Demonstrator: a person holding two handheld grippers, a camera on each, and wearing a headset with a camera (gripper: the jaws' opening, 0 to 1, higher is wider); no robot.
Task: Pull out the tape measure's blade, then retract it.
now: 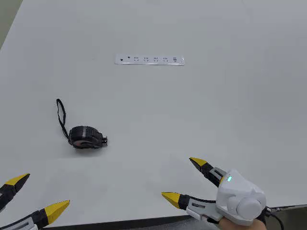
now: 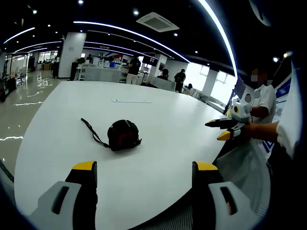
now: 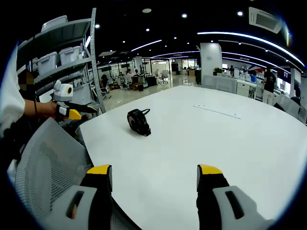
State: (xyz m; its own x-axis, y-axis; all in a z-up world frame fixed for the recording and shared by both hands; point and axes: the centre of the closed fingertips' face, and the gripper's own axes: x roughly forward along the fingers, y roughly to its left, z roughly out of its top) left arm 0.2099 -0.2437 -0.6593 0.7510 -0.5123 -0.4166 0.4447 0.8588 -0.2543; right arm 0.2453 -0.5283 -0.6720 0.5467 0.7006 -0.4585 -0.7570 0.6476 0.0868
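A black tape measure [image 1: 86, 137] with a black wrist strap [image 1: 61, 115] lies on the white table [image 1: 158, 110], left of centre; its blade is not pulled out. It also lies ahead in the left gripper view, tape measure [image 2: 123, 134], and in the right gripper view, tape measure [image 3: 138, 121]. My left gripper [image 1: 34, 195] is open at the table's near left edge, short of the tape measure, its own view showing the left gripper [image 2: 145, 168] with nothing between its tips. My right gripper [image 1: 185, 179] is open at the near right edge, also seen as right gripper [image 3: 154, 171].
A white power strip [image 1: 149, 60] lies flat at the far middle of the table. Storage shelves with bins [image 3: 64, 52] stand to the left in the right gripper view. A mesh chair back [image 3: 48, 163] sits by the near table edge. People stand far off in the office.
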